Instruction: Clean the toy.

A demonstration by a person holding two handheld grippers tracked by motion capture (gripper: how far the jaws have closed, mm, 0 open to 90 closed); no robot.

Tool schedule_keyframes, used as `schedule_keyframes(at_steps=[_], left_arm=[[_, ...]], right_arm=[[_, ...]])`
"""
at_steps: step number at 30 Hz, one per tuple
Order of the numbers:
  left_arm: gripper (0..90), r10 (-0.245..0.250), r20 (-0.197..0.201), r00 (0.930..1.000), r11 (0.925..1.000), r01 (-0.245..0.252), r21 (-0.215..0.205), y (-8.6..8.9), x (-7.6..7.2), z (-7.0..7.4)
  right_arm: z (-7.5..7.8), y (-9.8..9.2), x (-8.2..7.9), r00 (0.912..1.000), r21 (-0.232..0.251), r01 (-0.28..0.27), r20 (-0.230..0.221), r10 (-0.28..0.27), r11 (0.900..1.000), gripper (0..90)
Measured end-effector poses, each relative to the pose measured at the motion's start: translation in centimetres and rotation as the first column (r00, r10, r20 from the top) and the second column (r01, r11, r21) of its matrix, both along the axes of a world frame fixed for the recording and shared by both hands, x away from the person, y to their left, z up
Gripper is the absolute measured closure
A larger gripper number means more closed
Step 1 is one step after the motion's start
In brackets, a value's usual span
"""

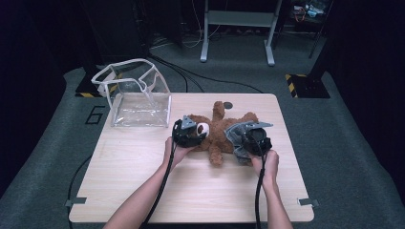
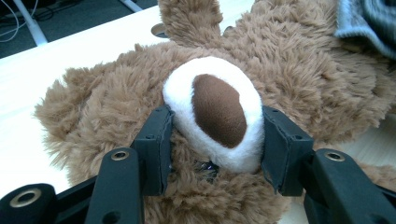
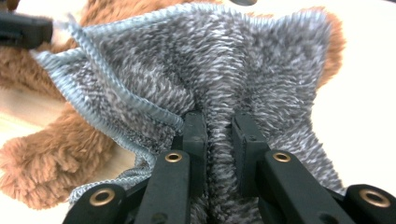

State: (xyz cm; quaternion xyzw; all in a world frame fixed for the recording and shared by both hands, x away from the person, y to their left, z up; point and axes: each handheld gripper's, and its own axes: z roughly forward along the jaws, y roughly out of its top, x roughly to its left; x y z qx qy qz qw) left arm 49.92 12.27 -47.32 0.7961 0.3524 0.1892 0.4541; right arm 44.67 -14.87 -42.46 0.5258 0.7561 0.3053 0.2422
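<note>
Right gripper view: fingers [image 3: 254, 149] seemingly pinch grey cloth [image 3: 224, 60].

right tool [image 3: 218, 140]: jaws pinched on a fold of grey knit cloth [image 3: 224, 60] | cloth: bunched, blue-edged, lying over brown plush bear [image 3: 51, 154] | bear limb: lower left, on pale bench [image 3: 369, 84] | other tool [image 3: 23, 29]: upper left corner, at bear

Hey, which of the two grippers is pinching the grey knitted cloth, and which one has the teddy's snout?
The right gripper pinches a fold of the grey knitted cloth. The left gripper instead clamps the teddy bear's white snout.
</note>
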Motion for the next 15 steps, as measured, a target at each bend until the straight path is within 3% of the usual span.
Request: schedule_keyframes(at_steps=[4, 7, 11, 15], left_arm=[[48.8, -0.004, 0.0, 1.0, 1.0, 0.004, 0.008, 0.0, 0.0, 0.0], [48.8, -0.004, 0.0, 1.0, 1.0, 0.004, 0.009, 0.0, -0.1, 0.1], [48.8, -0.002, 0.004, 1.0, 1.0, 0.002, 0.006, -0.1, -0.1, 0.0], [48.8, -0.003, 0.003, 1.0, 1.0, 0.003, 0.009, -0.1, 0.0, 0.1]], right_arm=[[1.7, -0.4, 0.7, 0.9987, 0.01, 0.008, 0.051, -0.008, 1.0, 78.1], [2.3, -0.3, 1.8, 0.9983, 0.04, 0.003, 0.058, -0.005, 0.999, 78.1], [0.7, 0.0, 3.6, 0.9998, 0.014, 0.016, -0.009, -0.015, 1.0, 78.2], [-0.8, -1.0, 4.5, 0.9979, 0.041, 0.041, -0.052, -0.039, 0.998, 78.6]])
